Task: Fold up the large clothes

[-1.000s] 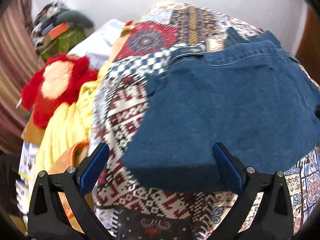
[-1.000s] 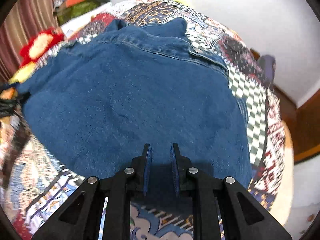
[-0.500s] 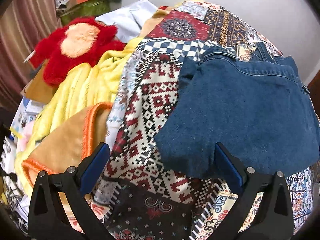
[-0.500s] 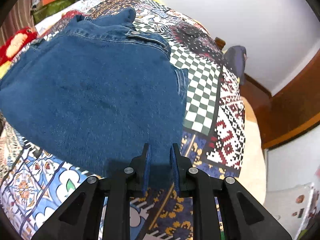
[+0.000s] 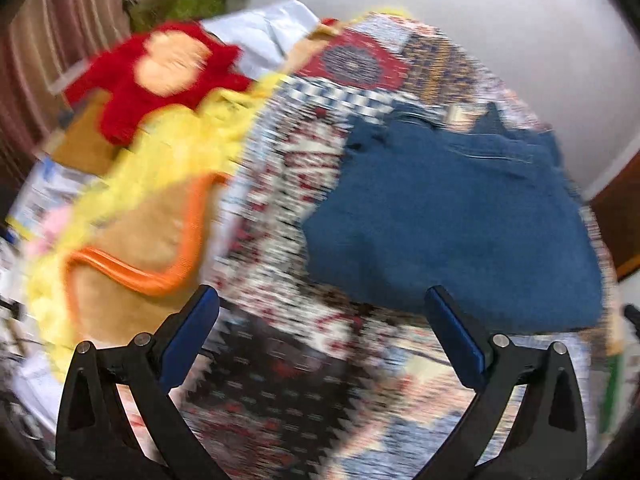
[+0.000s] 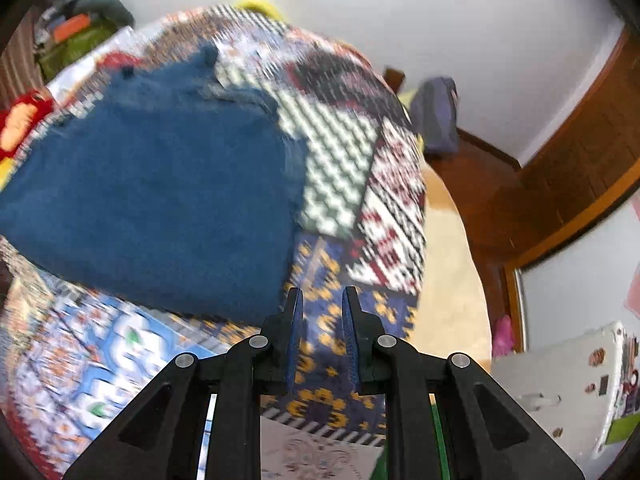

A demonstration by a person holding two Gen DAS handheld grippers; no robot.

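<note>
Left hand-held gripper point(image 5: 320, 312) spread wide, right hand-held gripper point(image 6: 322, 312) closed, both empty; folded denim garment point(image 5: 452, 216) ahead; next garment: pinch corners squarely.

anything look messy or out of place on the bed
The folded denim lies flat on the patchwork spread, nothing odd there. The mess is beside it: a yellow blanket, an orange-edged cloth and a red plush toy are heaped unfolded along the bed's edge. Neither gripper holds anything.
</note>
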